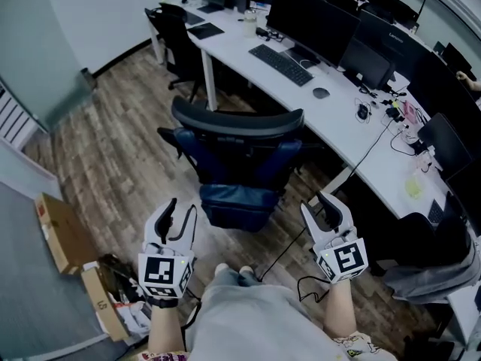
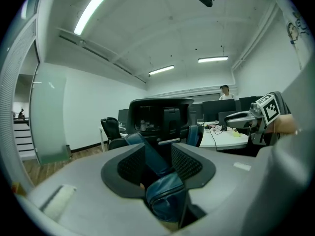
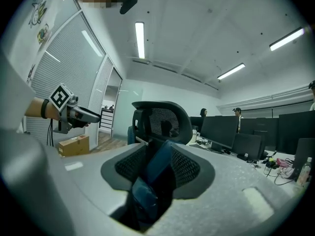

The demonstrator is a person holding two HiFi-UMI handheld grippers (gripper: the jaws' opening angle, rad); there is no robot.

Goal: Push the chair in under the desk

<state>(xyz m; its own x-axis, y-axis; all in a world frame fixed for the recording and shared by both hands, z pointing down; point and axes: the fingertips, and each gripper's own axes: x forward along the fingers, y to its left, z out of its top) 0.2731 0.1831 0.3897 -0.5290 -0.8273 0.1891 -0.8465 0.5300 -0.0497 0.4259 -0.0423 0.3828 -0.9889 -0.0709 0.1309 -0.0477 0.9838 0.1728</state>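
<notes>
An office chair (image 1: 237, 122) with a black mesh back and dark blue padding stands pulled out from the long white desk (image 1: 334, 130), its blue seat (image 1: 237, 201) on my side. My left gripper (image 1: 179, 215) hovers just left of the seat and my right gripper (image 1: 323, 207) just right of it; neither touches the chair. Both are open with nothing between their pads. In the left gripper view the chair (image 2: 160, 114) shows beyond the gripper (image 2: 158, 163). In the right gripper view the chair (image 3: 162, 119) stands ahead of the gripper (image 3: 157, 168).
Monitors (image 1: 312, 21), a keyboard (image 1: 279, 64) and a mouse (image 1: 321, 92) sit on the desk. A second black chair (image 1: 176, 40) stands farther back. Cardboard boxes (image 1: 64, 232) lie on the wood floor at left. A black cable (image 1: 289, 250) runs across the floor near my right gripper.
</notes>
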